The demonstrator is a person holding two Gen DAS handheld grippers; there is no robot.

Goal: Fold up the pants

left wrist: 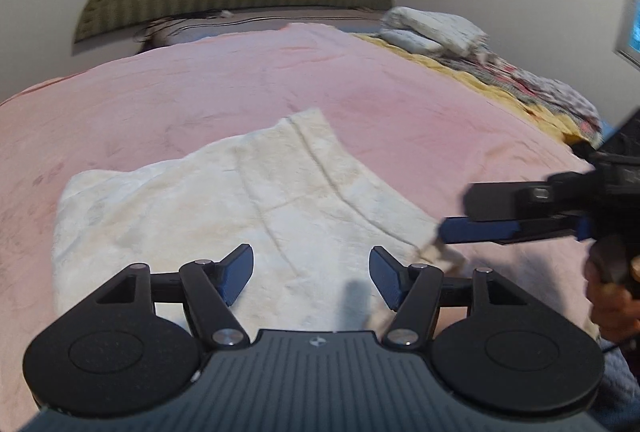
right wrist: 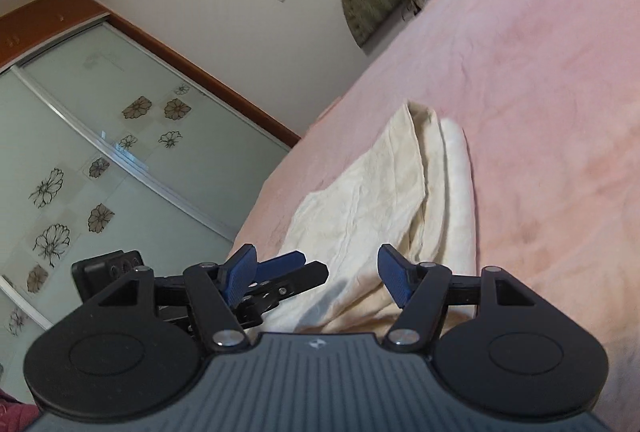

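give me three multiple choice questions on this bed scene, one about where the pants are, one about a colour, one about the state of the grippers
1. Where do the pants lie?
A. on the pink blanket
B. on the floor
C. over the headboard

2. What colour are the pants?
A. dark blue
B. cream
C. green

3. How do the jaws of the left gripper and the right gripper stand?
A. both apart, nothing pinched
B. both shut on cloth
C. only the left shut

Answers:
1 A, the cloth is spread on the pink blanket.
2 B, the fabric is pale cream in both views.
3 A, each pair of blue pads is spread with the cloth lying beyond them.
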